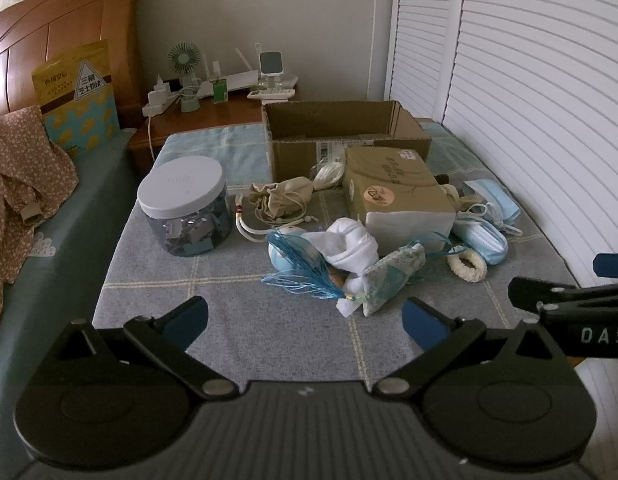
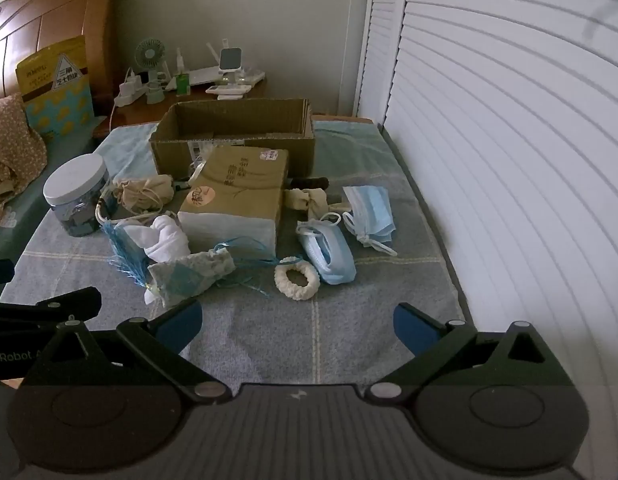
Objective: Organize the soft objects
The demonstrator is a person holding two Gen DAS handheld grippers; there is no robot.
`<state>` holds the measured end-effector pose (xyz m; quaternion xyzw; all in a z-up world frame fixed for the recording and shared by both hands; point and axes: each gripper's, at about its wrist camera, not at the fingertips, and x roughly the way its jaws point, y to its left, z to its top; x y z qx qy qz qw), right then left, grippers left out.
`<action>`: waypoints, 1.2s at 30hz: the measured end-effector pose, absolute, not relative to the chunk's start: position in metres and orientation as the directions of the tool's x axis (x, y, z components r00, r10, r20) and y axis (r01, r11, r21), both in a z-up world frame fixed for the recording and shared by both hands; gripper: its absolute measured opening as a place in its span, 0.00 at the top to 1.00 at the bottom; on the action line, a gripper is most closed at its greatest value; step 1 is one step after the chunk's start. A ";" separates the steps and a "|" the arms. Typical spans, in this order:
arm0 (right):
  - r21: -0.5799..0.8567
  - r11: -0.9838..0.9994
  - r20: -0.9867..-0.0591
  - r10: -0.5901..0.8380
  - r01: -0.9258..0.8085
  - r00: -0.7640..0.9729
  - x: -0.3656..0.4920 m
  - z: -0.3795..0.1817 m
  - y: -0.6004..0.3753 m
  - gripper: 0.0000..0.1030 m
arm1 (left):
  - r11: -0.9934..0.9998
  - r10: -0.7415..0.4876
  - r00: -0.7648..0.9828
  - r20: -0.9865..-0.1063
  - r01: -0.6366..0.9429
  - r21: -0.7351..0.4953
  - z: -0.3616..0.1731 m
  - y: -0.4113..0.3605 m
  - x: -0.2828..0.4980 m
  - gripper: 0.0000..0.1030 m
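Soft things lie on a grey checked cloth: a white sock bundle (image 1: 351, 250) (image 2: 165, 240), a patterned sachet (image 1: 393, 276) (image 2: 193, 272) with blue tassels (image 1: 297, 268), a beige drawstring pouch (image 1: 283, 198) (image 2: 143, 194), a cream scrunchie (image 1: 467, 265) (image 2: 296, 278) and blue face masks (image 1: 489, 216) (image 2: 349, 232). An open cardboard box (image 1: 341, 132) (image 2: 233, 132) stands behind them. My left gripper (image 1: 305, 320) is open and empty, short of the sachet. My right gripper (image 2: 295, 324) is open and empty, just short of the scrunchie.
A tissue pack (image 1: 397, 196) (image 2: 237, 196) sits mid-pile. A white-lidded jar (image 1: 185, 204) (image 2: 77, 200) stands left. A nightstand (image 1: 213, 92) with a fan and gadgets is behind. White louvred doors (image 2: 509, 160) run along the right. A floral garment (image 1: 21, 180) lies on the bed left.
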<state>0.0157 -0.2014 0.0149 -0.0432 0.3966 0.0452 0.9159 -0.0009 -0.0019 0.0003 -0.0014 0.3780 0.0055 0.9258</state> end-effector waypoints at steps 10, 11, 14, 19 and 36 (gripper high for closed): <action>-0.044 0.992 -0.729 0.050 -0.119 0.683 0.018 0.018 -0.202 0.00 | 1.000 0.009 0.716 -0.698 -0.014 -0.001 -0.002 -0.002 -0.001 0.01; -0.044 0.992 -0.728 0.050 -0.119 0.683 0.018 0.017 -0.202 0.00 | 1.000 0.010 0.717 -0.698 -0.014 0.000 -0.002 -0.001 -0.001 0.01; -0.043 0.992 -0.728 0.051 -0.119 0.684 0.018 0.017 -0.202 0.00 | 1.000 0.009 0.717 -0.697 -0.013 0.000 -0.002 -0.002 -0.001 0.01; -0.045 0.992 -0.726 0.050 -0.120 0.686 0.018 0.017 -0.202 0.00 | 1.000 0.010 0.717 -0.697 -0.014 0.000 -0.002 -0.002 0.000 0.01; -0.049 0.991 -0.722 0.051 -0.124 0.690 0.022 0.019 -0.203 0.00 | 1.000 0.013 0.720 -0.694 -0.014 0.004 0.000 -0.003 0.003 0.01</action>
